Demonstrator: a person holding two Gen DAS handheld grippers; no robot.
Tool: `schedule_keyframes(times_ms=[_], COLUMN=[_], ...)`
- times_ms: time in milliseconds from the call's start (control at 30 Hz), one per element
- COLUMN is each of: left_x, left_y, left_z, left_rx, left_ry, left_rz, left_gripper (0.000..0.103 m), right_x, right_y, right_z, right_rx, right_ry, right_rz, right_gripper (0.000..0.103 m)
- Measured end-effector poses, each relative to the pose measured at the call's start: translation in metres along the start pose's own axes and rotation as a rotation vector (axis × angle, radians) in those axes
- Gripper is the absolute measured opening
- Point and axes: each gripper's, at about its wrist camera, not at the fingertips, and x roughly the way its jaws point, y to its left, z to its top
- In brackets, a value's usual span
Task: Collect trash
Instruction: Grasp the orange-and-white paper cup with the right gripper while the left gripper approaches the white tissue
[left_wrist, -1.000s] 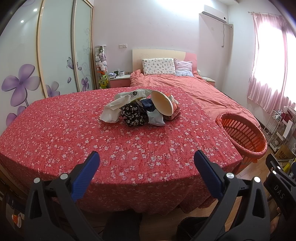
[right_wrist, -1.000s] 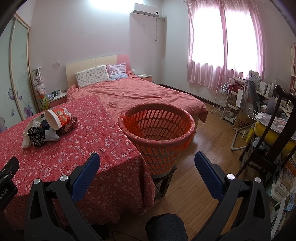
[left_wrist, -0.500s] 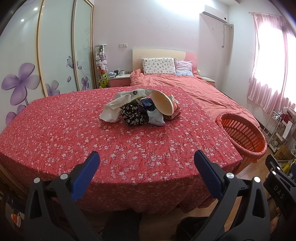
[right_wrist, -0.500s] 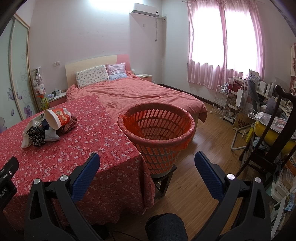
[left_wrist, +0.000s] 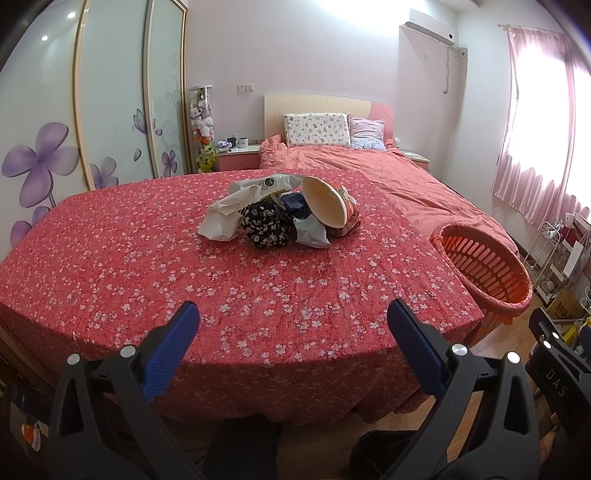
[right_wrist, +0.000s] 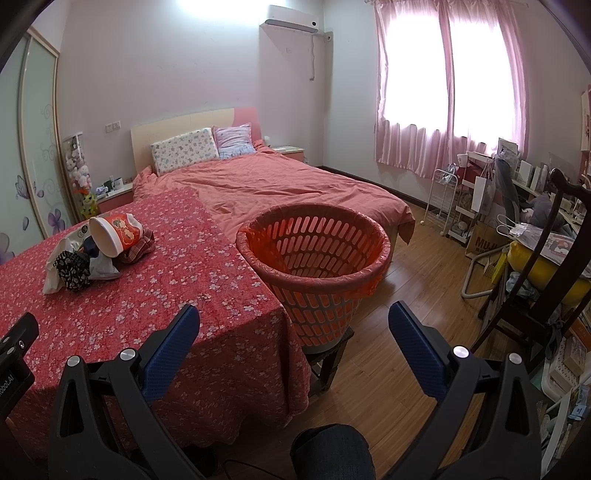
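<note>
Hovering at the near edge of the table (left_wrist: 110, 266), left gripper (left_wrist: 291, 325) has jaws wide apart, nothing between them. Right gripper (right_wrist: 293, 325) same: jaws spread, empty, held over the table corner w/ the floor (right_wrist: 388, 354) beyond.

Trash pile (left_wrist: 280, 212) sits mid-table on the red flowered cloth, well apart from both grippers. In it: white paper bowl (left_wrist: 325, 201) tipped on its side, opening toward the left cam; black-and-white patterned bag (left_wrist: 266, 225); white plastic bag (left_wrist: 225, 218); dark blue wrapper (left_wrist: 293, 205); small grey-white packet (left_wrist: 310, 232). All touching/overlapping. From the right cam, bowl (right_wrist: 116, 230) shows red print on its outside, reddish cloth-like piece (right_wrist: 138, 249) under it.

Orange slotted basket (right_wrist: 314, 258) w/ red liner stands just beside the table's right edge, on a small dark stool (right_wrist: 328, 354), between table and bed (right_wrist: 280, 184). Looks empty as far as visible. Left cam catches it at right (left_wrist: 484, 266).
</note>
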Motion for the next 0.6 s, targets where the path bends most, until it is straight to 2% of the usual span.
schedule_keyframes(times_ms=[333, 600], left_x=[0.014, 0.044], left_y=[0.013, 0.052], left_z=[0.000, 0.012], left_rx=[-0.029, -0.096], left_ry=[0.017, 0.049], left_rz=[0.011, 0.053], left_gripper=[0.099, 0.099], right_x=[0.008, 0.018], right_y=[0.009, 0.034], right_z=[0.005, 0.015], right_rx=[-0.002, -0.037], right_ry=[0.001, 0.008], right_rz=[0.031, 0.110], right_gripper=[0.101, 0.101])
